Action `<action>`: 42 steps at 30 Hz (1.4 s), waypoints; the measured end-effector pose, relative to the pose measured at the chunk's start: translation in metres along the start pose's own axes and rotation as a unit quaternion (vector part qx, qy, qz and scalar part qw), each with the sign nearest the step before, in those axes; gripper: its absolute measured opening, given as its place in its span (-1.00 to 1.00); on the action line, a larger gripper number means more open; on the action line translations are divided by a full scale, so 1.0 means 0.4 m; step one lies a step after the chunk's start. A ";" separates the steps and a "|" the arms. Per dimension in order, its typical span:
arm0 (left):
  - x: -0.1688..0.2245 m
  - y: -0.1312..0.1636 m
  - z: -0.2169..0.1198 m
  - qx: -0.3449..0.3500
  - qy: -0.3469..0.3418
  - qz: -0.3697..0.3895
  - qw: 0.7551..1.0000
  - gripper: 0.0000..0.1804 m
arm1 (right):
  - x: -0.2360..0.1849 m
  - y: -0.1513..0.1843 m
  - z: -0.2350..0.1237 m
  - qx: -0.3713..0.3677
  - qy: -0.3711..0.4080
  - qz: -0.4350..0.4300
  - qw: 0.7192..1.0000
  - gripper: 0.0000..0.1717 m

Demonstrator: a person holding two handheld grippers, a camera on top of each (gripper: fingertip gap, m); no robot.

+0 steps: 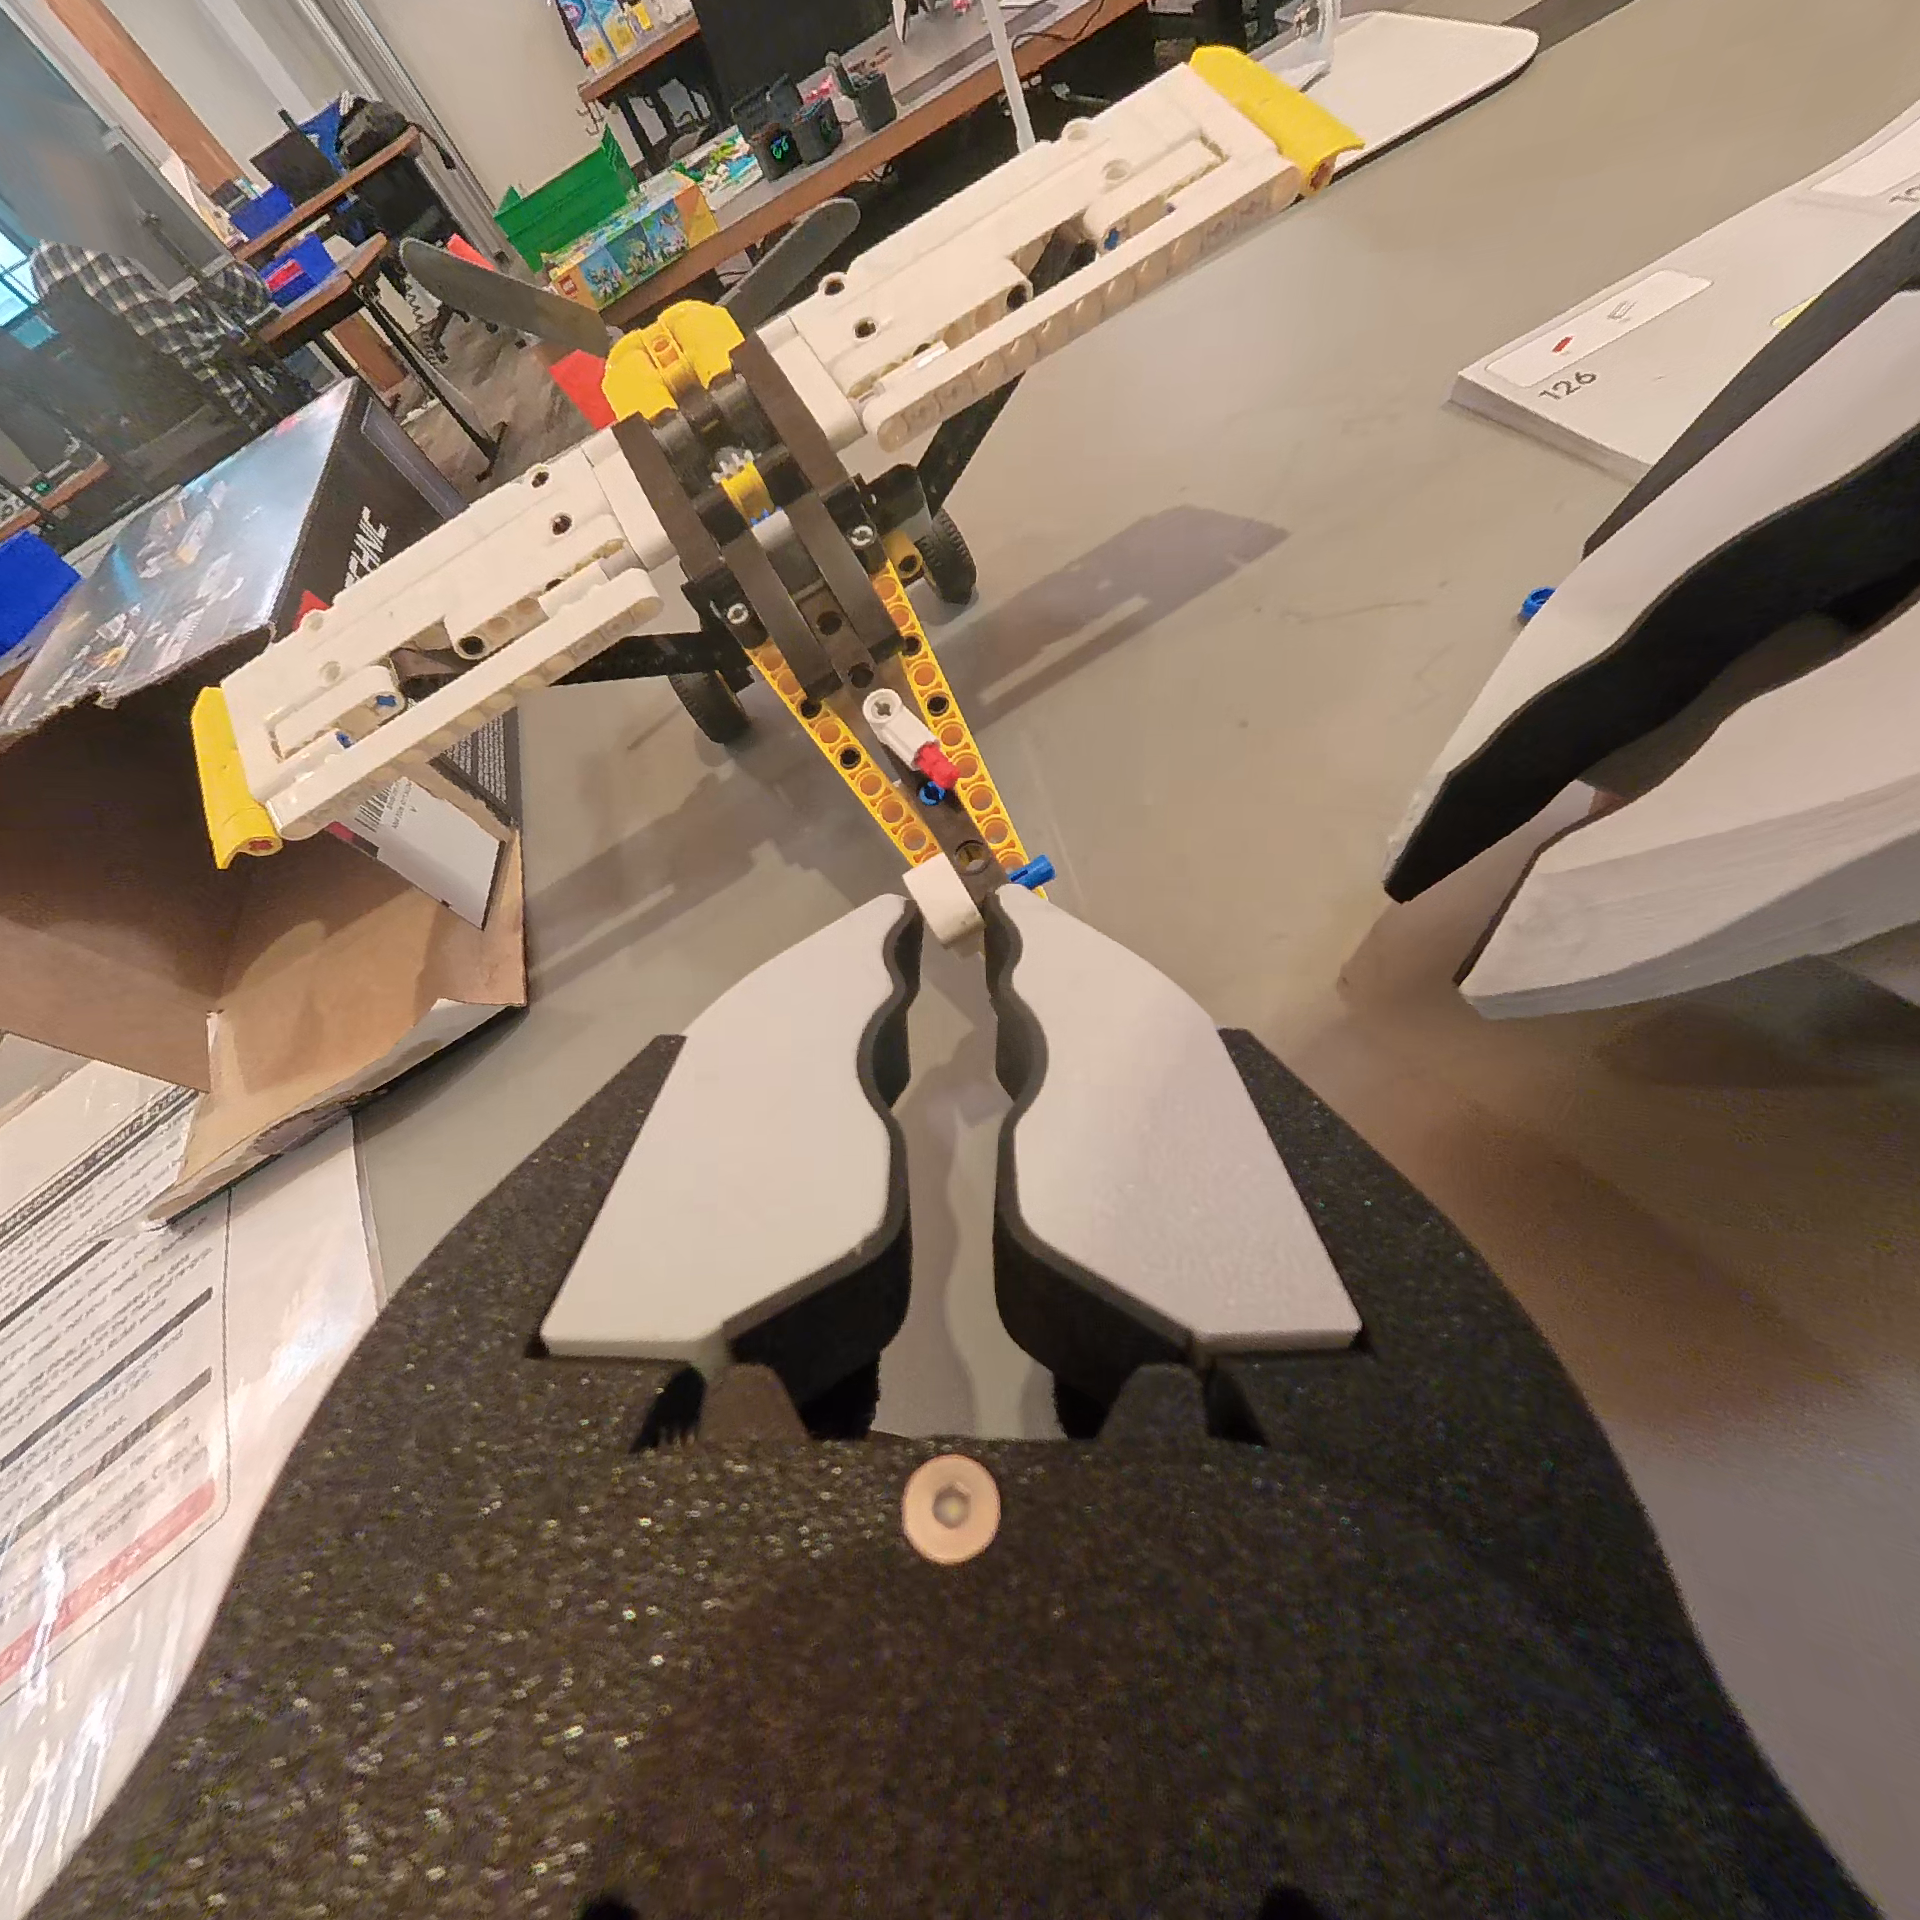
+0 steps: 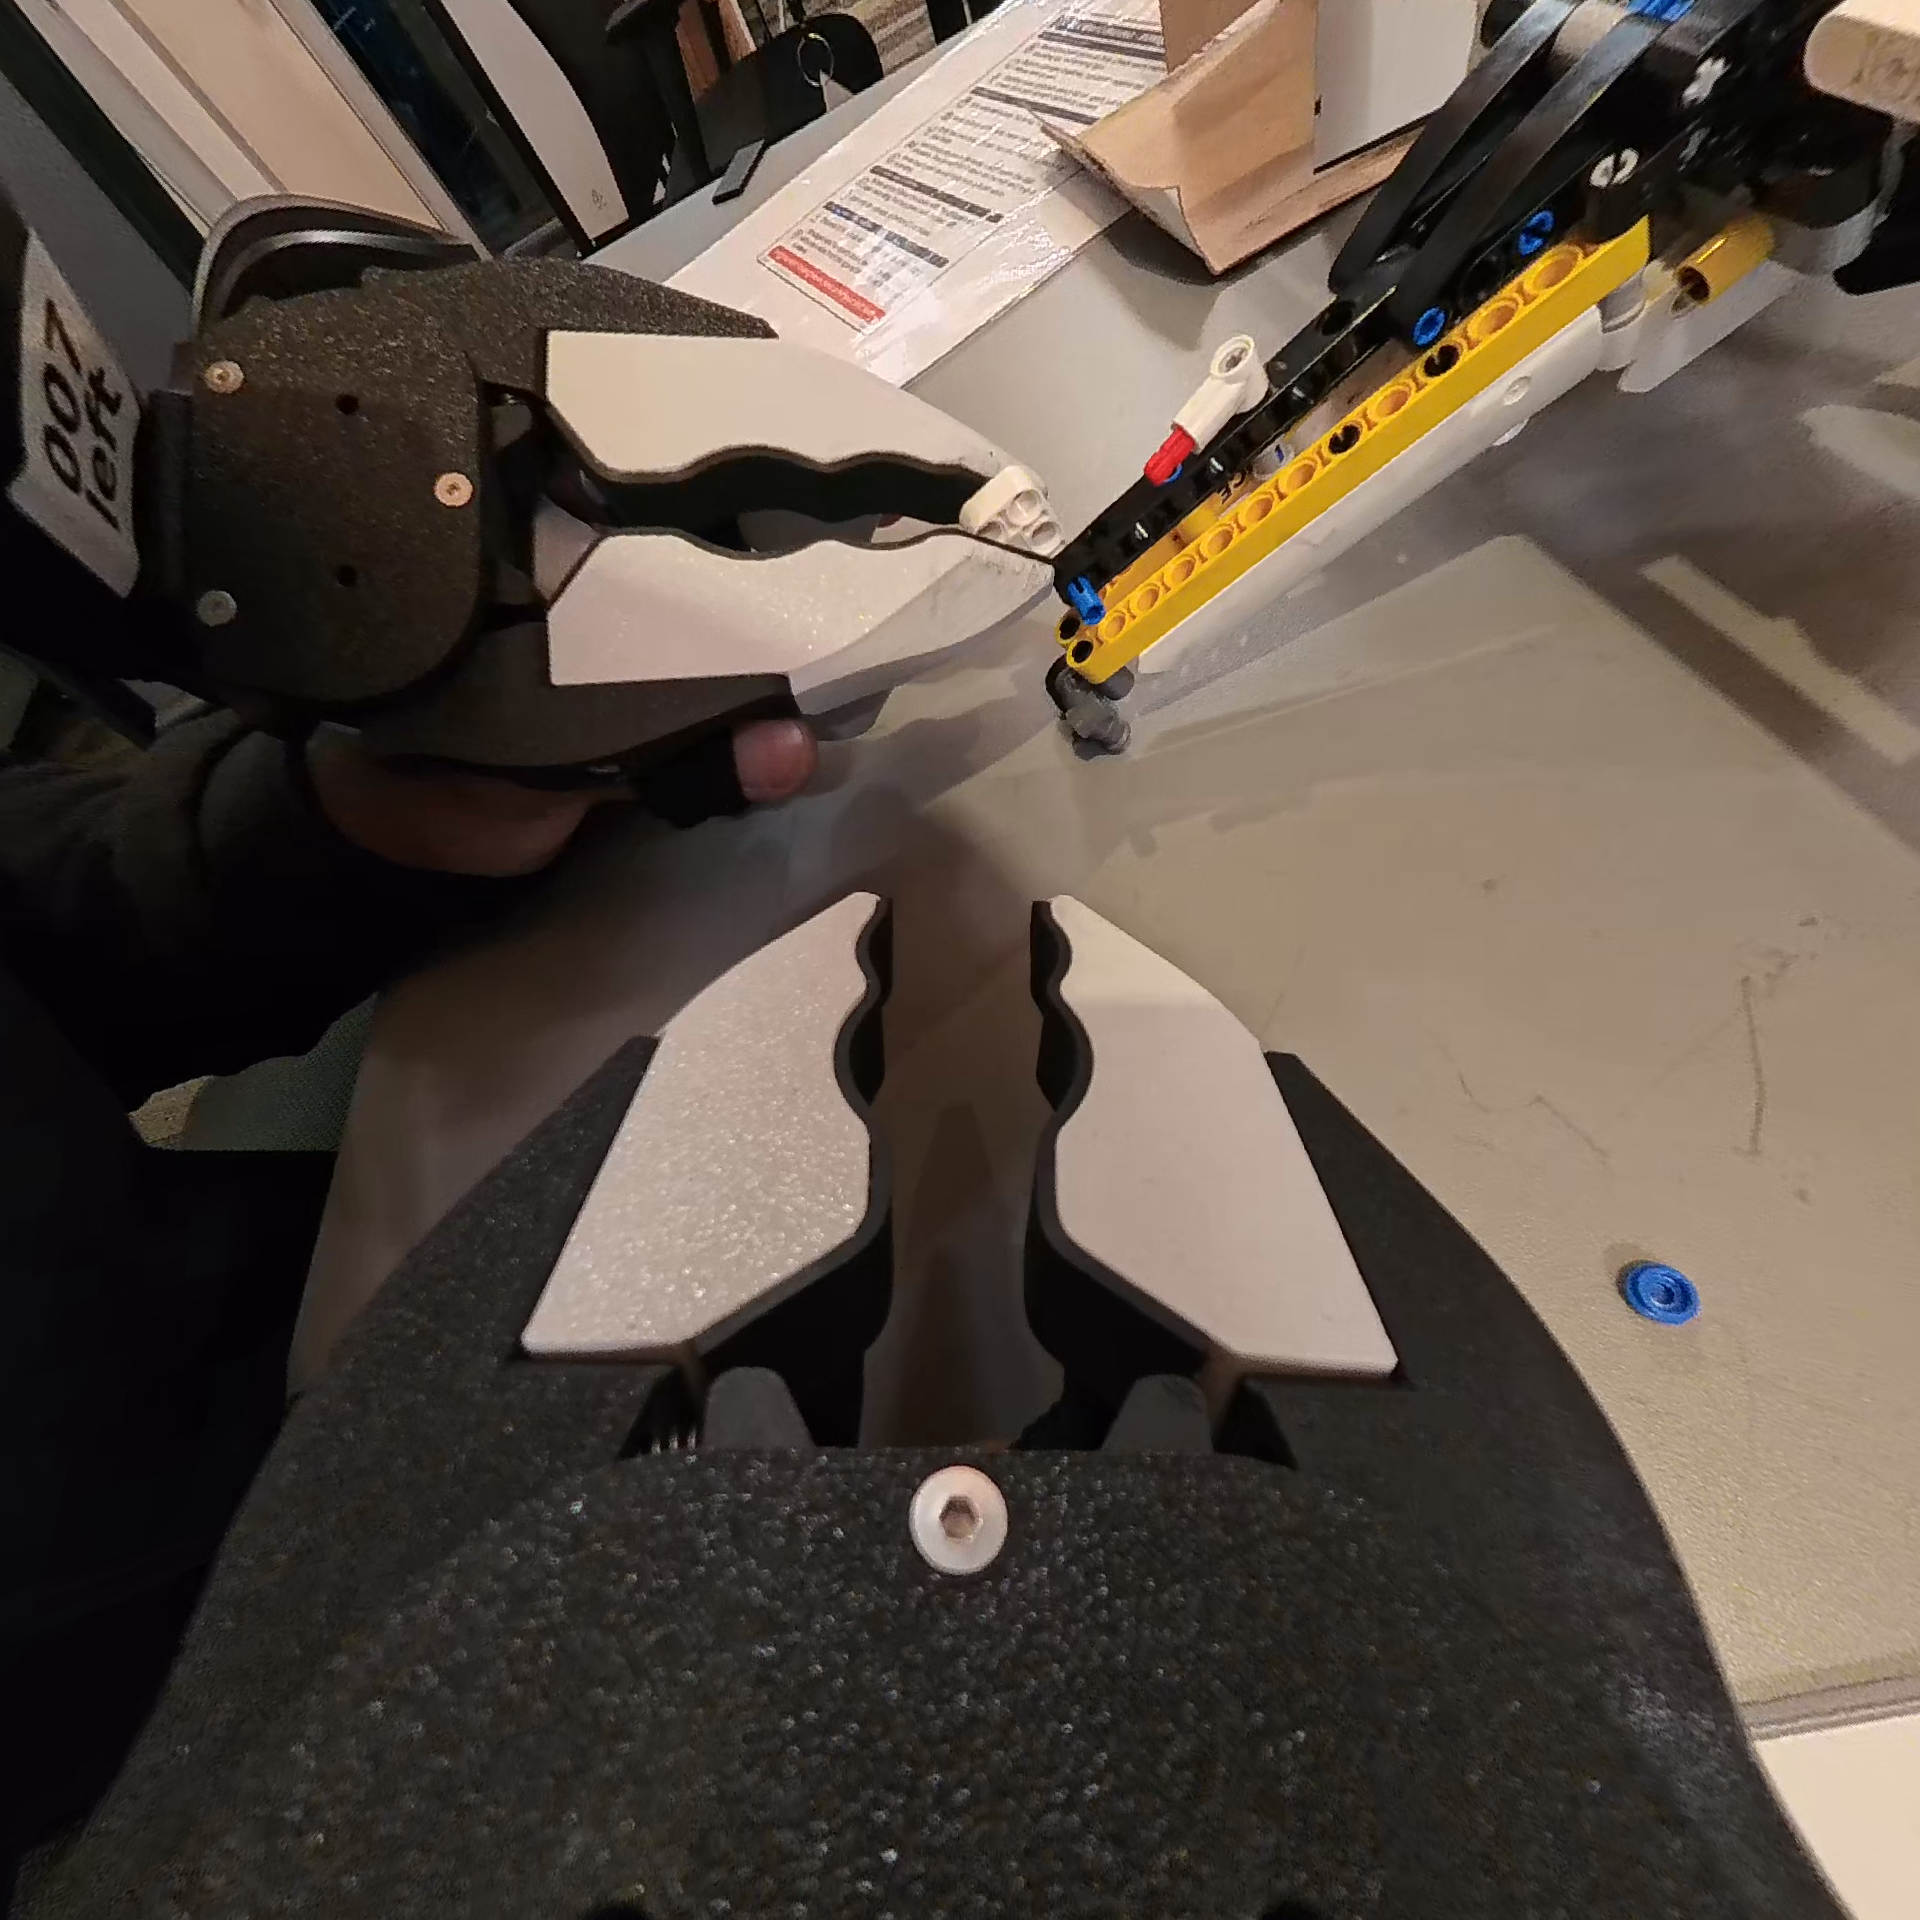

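Two tools: both over the grey table
Left tool: nearly closed, pinching small white connector piece at toy plane's tail
Right tool: jaws parted, holding nothing
Nearby: blue stud

We can see print in several places, but we do not copy its wording. A white label with dark characters sits on the body of the left gripper. A laminated sheet on the table carries black lines and a red band. The dark box bears white lettering (and a barcode sticker lower down). An open booklet shows a page number.
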State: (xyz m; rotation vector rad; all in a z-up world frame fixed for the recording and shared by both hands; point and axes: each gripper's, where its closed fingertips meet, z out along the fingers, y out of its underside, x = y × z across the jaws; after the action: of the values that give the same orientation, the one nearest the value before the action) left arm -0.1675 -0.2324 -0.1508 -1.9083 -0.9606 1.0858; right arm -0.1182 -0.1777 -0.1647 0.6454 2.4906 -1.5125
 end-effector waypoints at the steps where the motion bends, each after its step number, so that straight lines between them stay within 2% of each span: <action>1: 0.000 0.000 0.000 0.000 0.001 -0.001 1.000 -0.87 | 0.000 0.000 0.000 0.000 0.000 0.000 1.000 -0.70; 12: -0.004 0.008 -0.033 0.005 0.015 -0.035 0.999 -0.88 | 0.004 0.000 0.008 -0.006 0.009 -0.002 1.000 -0.70; 23: 0.021 0.016 -0.070 0.003 0.005 -0.019 1.000 -0.88 | 0.020 -0.009 0.009 -0.001 0.049 -0.005 0.999 -0.70; 42: 0.016 0.031 -0.114 0.007 0.035 -0.067 0.997 -0.88 | -0.048 -0.046 0.070 0.036 -0.004 0.094 0.995 -0.69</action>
State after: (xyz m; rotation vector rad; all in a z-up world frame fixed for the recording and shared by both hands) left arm -0.1212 -0.2429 -0.1465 -1.8303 -1.0237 0.9405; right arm -0.1115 -0.2149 -0.1564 0.8568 2.3034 -1.5355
